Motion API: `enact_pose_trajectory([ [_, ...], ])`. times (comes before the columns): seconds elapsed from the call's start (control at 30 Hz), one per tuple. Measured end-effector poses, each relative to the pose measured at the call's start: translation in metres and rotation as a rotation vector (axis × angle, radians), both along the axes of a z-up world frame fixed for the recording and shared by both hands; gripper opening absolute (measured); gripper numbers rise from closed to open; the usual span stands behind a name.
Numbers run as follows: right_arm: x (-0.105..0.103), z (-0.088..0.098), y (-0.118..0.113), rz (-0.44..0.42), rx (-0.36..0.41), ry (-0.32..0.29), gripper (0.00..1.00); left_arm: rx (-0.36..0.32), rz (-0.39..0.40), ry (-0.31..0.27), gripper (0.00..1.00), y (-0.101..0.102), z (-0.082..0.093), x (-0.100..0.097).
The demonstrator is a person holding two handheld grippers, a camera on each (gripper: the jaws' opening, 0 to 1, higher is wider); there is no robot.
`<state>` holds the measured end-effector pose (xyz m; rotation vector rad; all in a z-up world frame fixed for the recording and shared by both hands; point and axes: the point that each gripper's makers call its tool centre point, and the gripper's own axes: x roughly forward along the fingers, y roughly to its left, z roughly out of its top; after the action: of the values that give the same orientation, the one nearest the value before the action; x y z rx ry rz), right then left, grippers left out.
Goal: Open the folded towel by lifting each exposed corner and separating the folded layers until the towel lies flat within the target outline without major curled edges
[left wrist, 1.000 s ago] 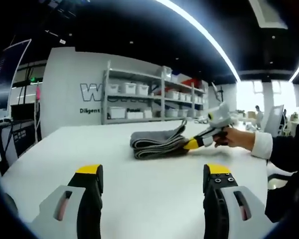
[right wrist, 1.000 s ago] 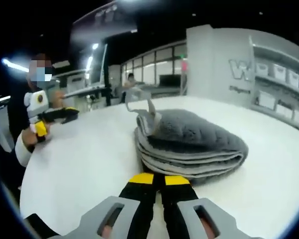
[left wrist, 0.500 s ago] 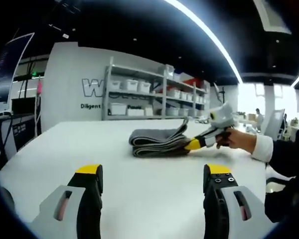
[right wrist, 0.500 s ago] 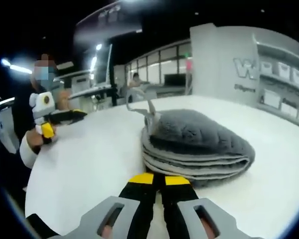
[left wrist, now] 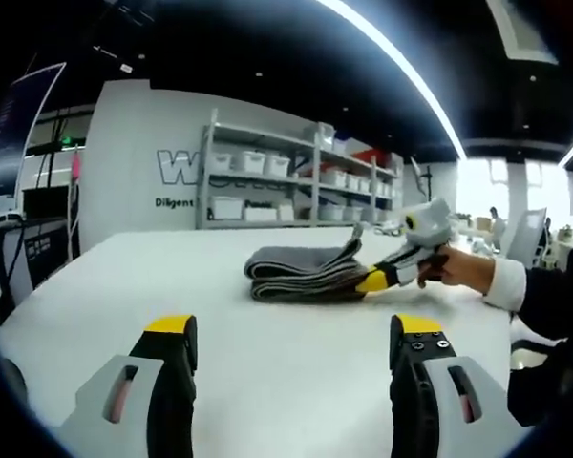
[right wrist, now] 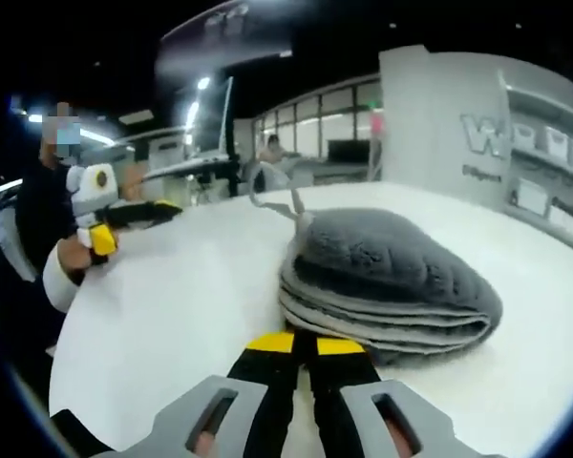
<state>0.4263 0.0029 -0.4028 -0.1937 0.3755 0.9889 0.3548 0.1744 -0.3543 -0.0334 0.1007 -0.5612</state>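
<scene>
A grey folded towel [left wrist: 301, 272] lies in several stacked layers on the white table [left wrist: 267, 372]. My left gripper [left wrist: 291, 334] hovers low over the table well short of the towel, open, nothing between its yellow-tipped fingers. A hand holds my right gripper [left wrist: 371, 281] at the towel's right end, tips touching the layered edge. In the right gripper view the towel [right wrist: 392, 277] bulges just beyond my right gripper [right wrist: 308, 343], which is shut; whether a layer is pinched is hidden. A thin hanging loop [right wrist: 272, 196] sticks up from the towel's far corner. The left gripper [right wrist: 162, 210] shows far left.
Metal shelves with white bins [left wrist: 296, 186] stand against the lettered wall behind the table. A person's sleeve and hand [left wrist: 477, 272] reach in from the right. The table's rounded edge [right wrist: 67, 334] runs close on the left of the right gripper view.
The right gripper's camera has crept closer and swung left, so the towel looks larger and further right. The right gripper stays shut at the towel's edge. My left gripper holds still.
</scene>
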Motion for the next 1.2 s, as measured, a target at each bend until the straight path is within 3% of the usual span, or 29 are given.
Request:
enact_pose_trajectory([
  [0.4, -0.018, 0.001, 0.02, 0.112, 0.002, -0.023, 0.0, 0.02, -0.017, 0.008, 0.81, -0.004, -0.004, -0.001],
  [0.8, -0.03, 0.008, 0.025, 0.223, -0.043, -0.13, 0.06, 0.024, -0.024, 0.012, 0.81, -0.008, -0.006, -0.006],
  [0.9, -0.03, 0.018, 0.021, 0.238, -0.03, -0.172, 0.09, 0.025, -0.025, 0.011, 0.81, -0.008, -0.005, -0.005],
  [1.0, -0.029, 0.022, 0.018, 0.26, -0.068, -0.264, 0.13, 0.029, -0.028, 0.012, 0.81, -0.008, -0.006, -0.004],
  [1.1, -0.032, 0.019, 0.016, 0.276, -0.085, -0.278, 0.14, 0.031, -0.027, 0.014, 0.81, -0.009, -0.007, -0.007],
  [1.2, -0.031, 0.02, 0.012, 0.285, -0.126, -0.347, 0.15, 0.028, -0.027, 0.011, 0.81, -0.009, -0.006, -0.008],
])
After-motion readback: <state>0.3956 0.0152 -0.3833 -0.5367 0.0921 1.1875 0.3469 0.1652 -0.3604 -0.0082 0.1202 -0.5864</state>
